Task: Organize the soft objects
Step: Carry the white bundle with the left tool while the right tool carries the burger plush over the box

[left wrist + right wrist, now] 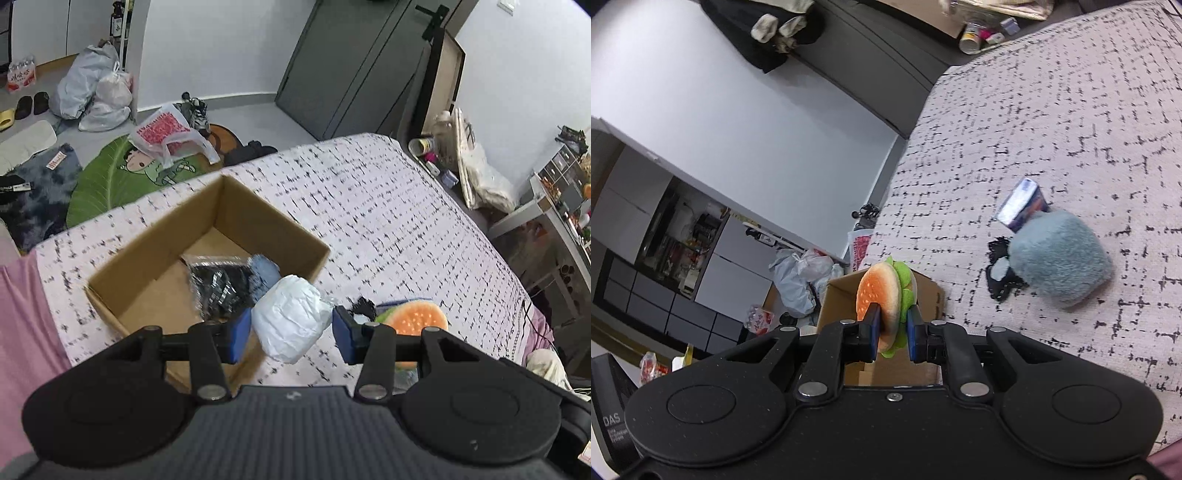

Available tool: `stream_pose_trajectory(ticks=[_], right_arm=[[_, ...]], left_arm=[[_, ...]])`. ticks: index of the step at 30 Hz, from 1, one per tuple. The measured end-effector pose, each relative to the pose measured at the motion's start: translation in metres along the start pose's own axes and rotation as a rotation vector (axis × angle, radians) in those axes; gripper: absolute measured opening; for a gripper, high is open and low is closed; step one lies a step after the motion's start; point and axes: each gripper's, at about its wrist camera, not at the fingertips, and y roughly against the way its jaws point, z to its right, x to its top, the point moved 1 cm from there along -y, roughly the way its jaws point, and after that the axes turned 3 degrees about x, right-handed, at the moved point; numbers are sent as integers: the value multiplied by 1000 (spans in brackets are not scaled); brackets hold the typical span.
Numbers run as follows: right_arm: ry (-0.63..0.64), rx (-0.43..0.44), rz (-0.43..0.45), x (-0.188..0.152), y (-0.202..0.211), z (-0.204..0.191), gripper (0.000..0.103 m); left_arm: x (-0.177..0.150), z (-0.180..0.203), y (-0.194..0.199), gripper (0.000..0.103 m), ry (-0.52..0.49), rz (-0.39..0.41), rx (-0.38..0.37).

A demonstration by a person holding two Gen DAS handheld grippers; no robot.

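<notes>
An open cardboard box (155, 240) stands on the patterned bed cover and holds a black packet (218, 284) and a blue soft item (266, 269). My left gripper (291, 332) is open, and a white wrapped bundle (291, 317) sits between its blue pads above the box's near corner, with gaps on both sides. My right gripper (892, 332) is shut on a plush hamburger (882, 299), held on edge beside the box (923, 295). The hamburger also shows in the left wrist view (417, 319). A grey-blue plush (1060, 258) lies on the bed.
A small blue-and-white carton (1021, 205) and a black soft item (997, 273) lie by the grey-blue plush. Plastic bags (92, 88), shoes and a green leaf rug (122, 177) cover the floor beyond the bed. A cluttered shelf (561, 184) stands at the right.
</notes>
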Motion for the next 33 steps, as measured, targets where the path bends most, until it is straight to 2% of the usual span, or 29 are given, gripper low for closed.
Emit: stream_pose_trajectory(ticks=[16,33], right_arm=[[108,29,11,-13,-5,-33,15],[206,13,-42,-29,-35,-53,15]], left_arm=[[23,-48,3,47,-30,7,8],[26,-85,-30,47,-4,-68,-1]])
